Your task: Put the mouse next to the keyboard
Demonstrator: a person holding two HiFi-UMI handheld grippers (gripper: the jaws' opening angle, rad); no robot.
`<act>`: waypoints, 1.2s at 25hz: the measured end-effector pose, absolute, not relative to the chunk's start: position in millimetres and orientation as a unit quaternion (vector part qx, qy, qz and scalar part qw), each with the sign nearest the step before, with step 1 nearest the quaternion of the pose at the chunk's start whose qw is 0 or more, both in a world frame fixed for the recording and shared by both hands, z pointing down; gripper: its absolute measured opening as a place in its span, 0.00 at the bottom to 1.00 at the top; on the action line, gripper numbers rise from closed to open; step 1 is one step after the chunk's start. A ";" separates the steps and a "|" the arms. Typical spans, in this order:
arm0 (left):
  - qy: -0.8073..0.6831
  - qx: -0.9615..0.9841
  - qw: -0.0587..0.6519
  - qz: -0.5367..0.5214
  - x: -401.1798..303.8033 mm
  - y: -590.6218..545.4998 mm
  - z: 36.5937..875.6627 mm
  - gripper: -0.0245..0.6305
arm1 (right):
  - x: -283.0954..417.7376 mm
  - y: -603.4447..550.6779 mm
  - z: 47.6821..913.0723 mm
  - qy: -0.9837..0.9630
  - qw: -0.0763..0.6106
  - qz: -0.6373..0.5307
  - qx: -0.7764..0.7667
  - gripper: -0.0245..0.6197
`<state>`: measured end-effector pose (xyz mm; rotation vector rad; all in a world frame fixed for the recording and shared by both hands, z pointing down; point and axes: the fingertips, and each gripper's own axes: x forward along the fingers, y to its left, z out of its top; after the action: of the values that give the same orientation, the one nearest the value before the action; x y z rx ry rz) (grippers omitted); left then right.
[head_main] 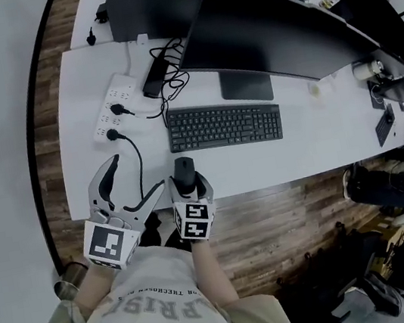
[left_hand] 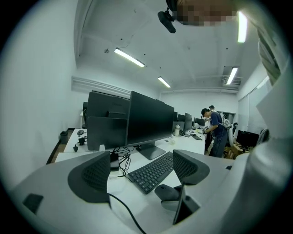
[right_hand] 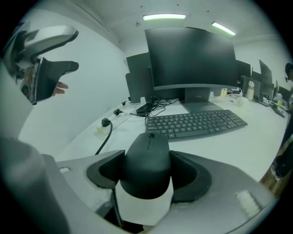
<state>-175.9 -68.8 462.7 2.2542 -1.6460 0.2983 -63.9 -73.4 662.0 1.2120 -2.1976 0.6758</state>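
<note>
A: Where is the mouse (head_main: 184,174) at this moment?

B: Between the jaws of the right tool (head_main: 189,187), close to the front edge of the bench (head_main: 321,137). It is black, and its nose points toward the keyboard (head_main: 224,125).

A: Is the tool really clamped on it?

B: Yes. In the right gripper view both pads press against its sides, one on each flank. The wheel is on top, at the far end.

A: Does it sit on the bench?

B: I cannot tell whether its underside touches the surface or is just above it.

A: How does it lie against the keyboard?

B: It is in front of the keyboard's left end, on the person's side. The two are near but apart, with a strip of bare bench between them.

A: And the left tool (head_main: 131,188)?

B: Its jaws stand wide apart with nothing between them. It is to the left of the right tool, over the front left part of the bench. A black cable (head_main: 141,163) runs close beside it, up to a white power strip (head_main: 115,102).

A: What is behind the keyboard?

B: A large dark monitor (head_main: 265,31), its foot standing just behind the keys.
</note>
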 end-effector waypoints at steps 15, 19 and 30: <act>-0.636 0.751 0.152 0.091 -29.2 -141.7 447.6 0.66 | 147.8 -175.1 599.0 -0.827 0.241 0.212 0.462 0.51; -0.668 0.723 0.152 0.094 7.0 -155.7 447.0 0.67 | 197.1 -209.3 587.5 -0.840 0.236 0.199 0.446 0.51; -0.704 0.688 0.146 0.100 85.4 -184.6 447.3 0.67 | 283.0 -293.6 580.2 -0.857 0.224 0.181 0.429 0.51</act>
<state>85.4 -184.6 447.3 1.9804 -2.0283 0.2872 283.0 -293.6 580.2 1.1834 -2.3645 0.4987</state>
